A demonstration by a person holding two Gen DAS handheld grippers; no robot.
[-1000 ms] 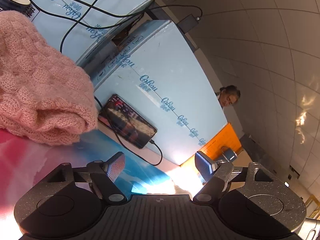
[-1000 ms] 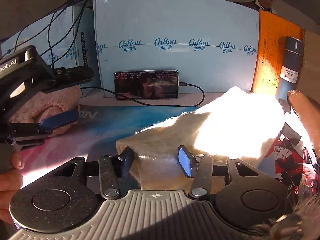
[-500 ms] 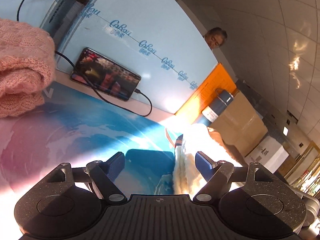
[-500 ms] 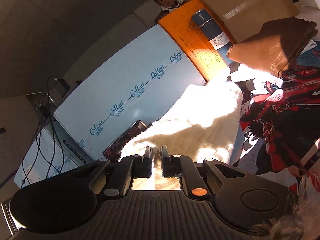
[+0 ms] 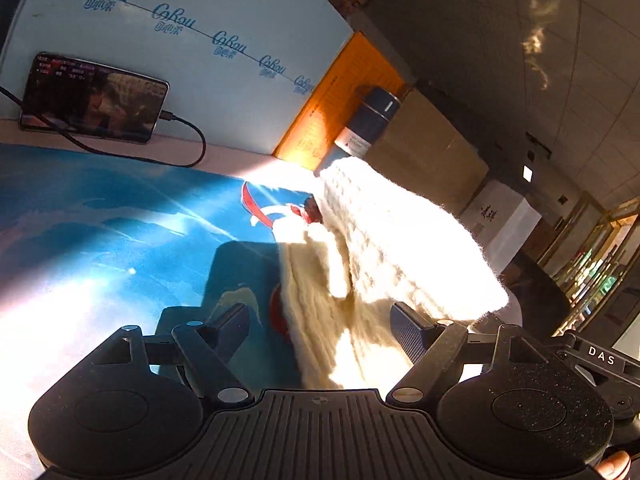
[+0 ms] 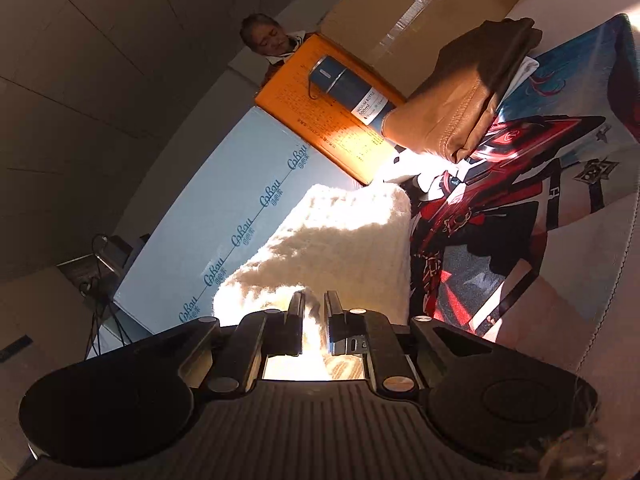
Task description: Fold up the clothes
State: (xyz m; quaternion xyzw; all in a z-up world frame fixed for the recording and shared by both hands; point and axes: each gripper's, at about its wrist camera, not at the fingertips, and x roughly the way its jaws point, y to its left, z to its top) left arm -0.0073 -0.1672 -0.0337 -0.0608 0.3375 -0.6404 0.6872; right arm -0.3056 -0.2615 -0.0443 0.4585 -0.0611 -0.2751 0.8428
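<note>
My right fingers (image 6: 314, 322) are pinched tight on an edge of the cream knitted sweater (image 6: 340, 248), holding it lifted so it drapes away from me toward the printed mat (image 6: 520, 200); that grip is the same as half a second ago, though a second ago these fingers were spread and only straddling the edge. My left fingers (image 5: 320, 330) are spread wide with nothing between them, hovering over the surface just beside the sweater's (image 5: 380, 248) near edge; the pink knit that filled this view earlier has gone out of sight. Beyond, on the blue part of the mat (image 5: 100, 232), a phone (image 5: 94, 98) with its cable leans against the pale blue box (image 5: 200, 80). Further off stand the blue vacuum bottle (image 6: 346, 90), the orange box (image 6: 320, 120) and a folded brown garment (image 6: 468, 92).
</note>
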